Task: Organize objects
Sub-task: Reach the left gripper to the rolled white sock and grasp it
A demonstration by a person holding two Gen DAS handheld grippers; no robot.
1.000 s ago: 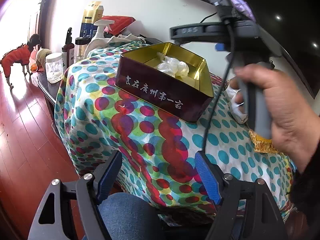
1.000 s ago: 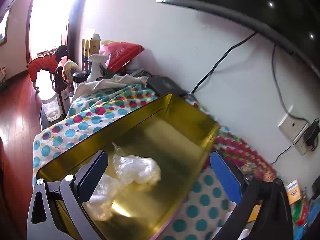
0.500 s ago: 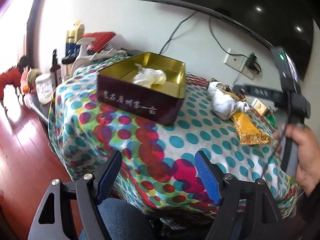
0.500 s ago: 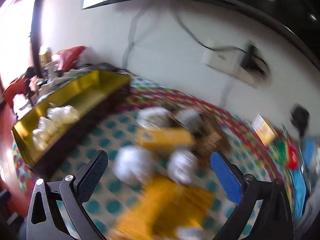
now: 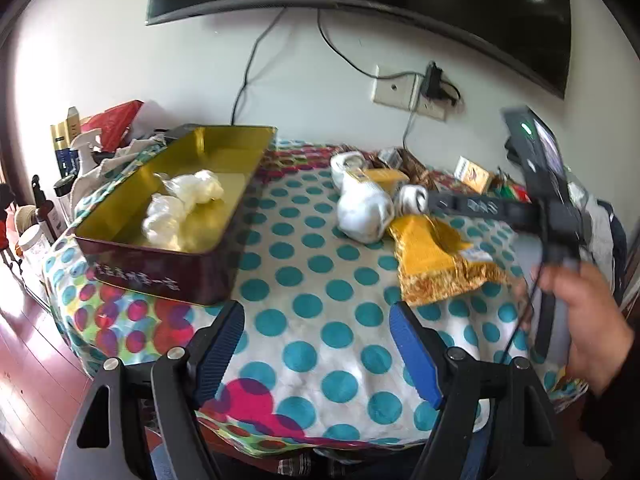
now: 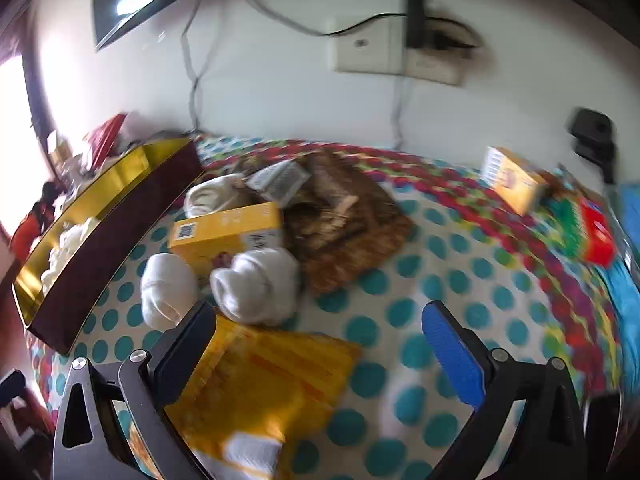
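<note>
A gold tin with dark red sides (image 5: 172,208) stands at the left of the polka-dot table and holds white plastic bags (image 5: 184,204). To its right lie rolled white socks (image 5: 364,212), a yellow box (image 5: 384,178) and a gold foil packet (image 5: 436,264). My left gripper (image 5: 318,344) hangs open over the cloth near the table's front edge, with nothing in it. A hand (image 5: 592,312) carries the right tool at the far right. My right gripper (image 6: 320,344) is open above the foil packet (image 6: 272,380), just short of the socks (image 6: 256,284). This view is blurred.
A brown packet (image 6: 344,224), a small yellow box (image 6: 512,180) and a red and green pack (image 6: 588,232) lie toward the back right. Bottles and a spray bottle (image 5: 80,152) crowd the left end. A wall socket (image 5: 416,92) and cables hang behind. Red floor (image 5: 24,360) lies below.
My right gripper swung from over the tin to the socks and packets on the right. The left view turned right, from the tin's front side to the middle of the table.
</note>
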